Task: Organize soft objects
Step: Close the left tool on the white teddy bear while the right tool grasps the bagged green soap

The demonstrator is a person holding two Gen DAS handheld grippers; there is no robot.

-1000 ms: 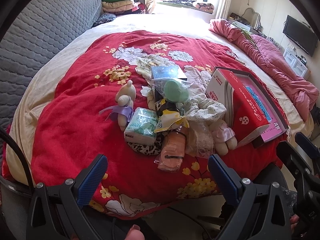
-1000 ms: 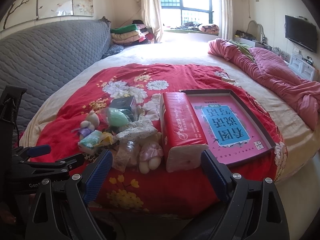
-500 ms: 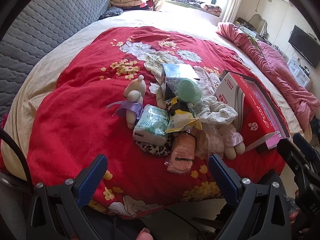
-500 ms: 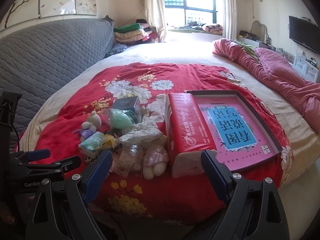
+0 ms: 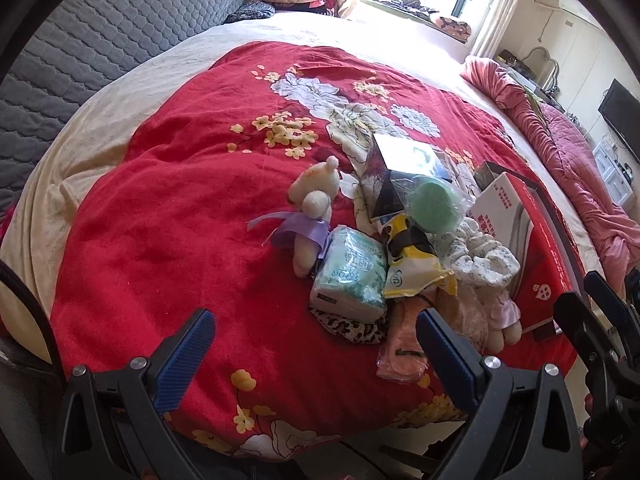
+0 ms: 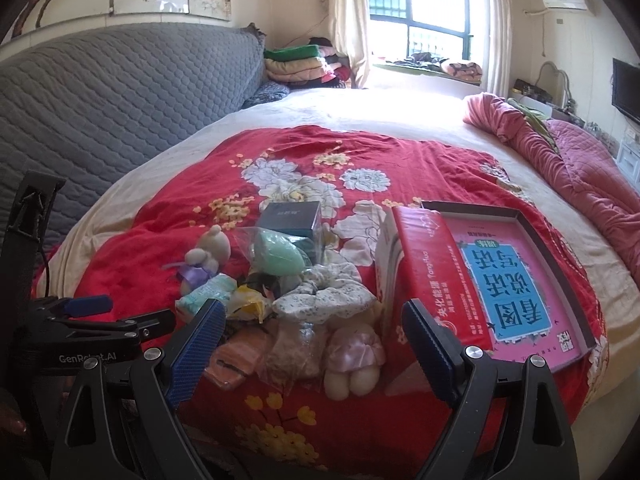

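A heap of soft things lies on the red flowered blanket (image 5: 168,232): a cream plush bear (image 5: 314,200) with a purple ribbon, a mint tissue pack (image 5: 352,276), a green sponge in a clear bag (image 5: 434,204), a yellow packet (image 5: 412,272), a white scrunchie (image 6: 324,298), a peach mask pack (image 6: 232,360) and a doll in a pink dress (image 6: 356,360). My left gripper (image 5: 312,356) is open above the blanket's near edge, short of the heap. My right gripper (image 6: 314,342) is open too, low in front of the doll and scrunchie.
A red tissue box (image 6: 424,264) stands against a shallow box (image 6: 536,236) holding a pink book, right of the heap. A dark small box (image 6: 290,216) sits behind the sponge. A grey quilted headboard (image 6: 120,96) runs along the left; a pink quilt (image 6: 560,160) lies on the right.
Both grippers have come forward toward the bed, so the heap looms larger. The left wrist view has swung leftward. Nothing on the blanket has moved.
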